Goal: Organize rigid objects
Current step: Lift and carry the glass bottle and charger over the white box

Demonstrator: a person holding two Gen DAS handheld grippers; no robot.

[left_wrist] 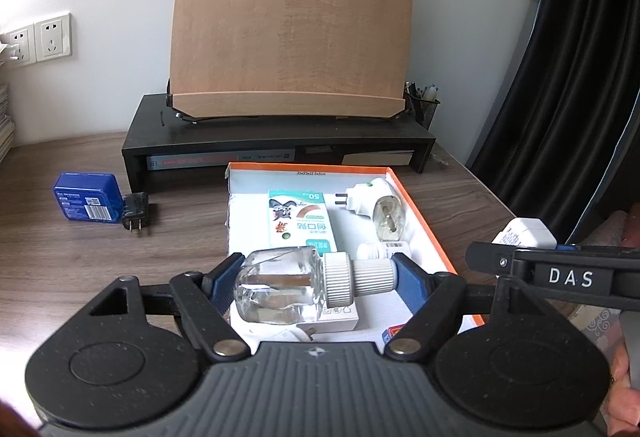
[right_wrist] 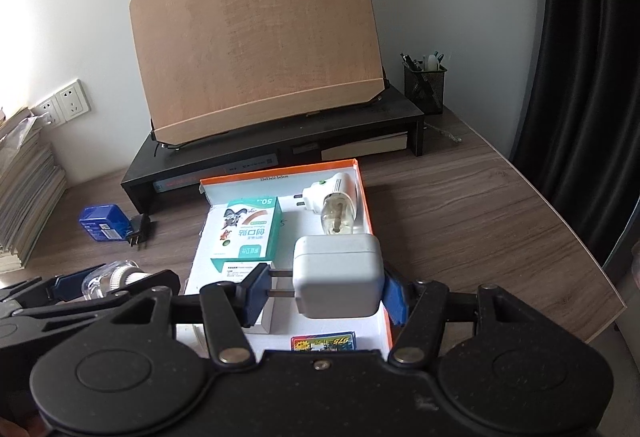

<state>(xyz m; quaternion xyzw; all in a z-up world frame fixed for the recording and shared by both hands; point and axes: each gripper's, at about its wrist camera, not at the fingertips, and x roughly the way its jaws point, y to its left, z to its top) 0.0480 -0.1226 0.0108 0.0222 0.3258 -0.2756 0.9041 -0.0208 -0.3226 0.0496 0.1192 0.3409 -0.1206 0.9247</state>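
My left gripper (left_wrist: 316,277) is shut on a clear glass bottle (left_wrist: 276,285) with a white ribbed cap, gripped end to end between the blue pads. It hangs over the near end of an orange-rimmed box (left_wrist: 308,167). My right gripper (right_wrist: 324,291) is shut on a white charger (right_wrist: 338,277); the prongs press the left pad, above the same box (right_wrist: 280,169). In the box lie a green-and-white plaster carton (right_wrist: 248,233), a white plug-in vaporiser (right_wrist: 332,205) and a colourful card (right_wrist: 324,343). On the desk to the left sit a blue case (left_wrist: 86,203) and a black plug (left_wrist: 136,213).
Behind the box stands a black desk riser (left_wrist: 280,133) carrying a tilted wooden board (left_wrist: 288,29). A mesh pen holder (right_wrist: 424,85) is at the back right. A pile of books (right_wrist: 24,189) is at the far left. The desk edge (right_wrist: 592,261) curves at the right, by a black curtain.
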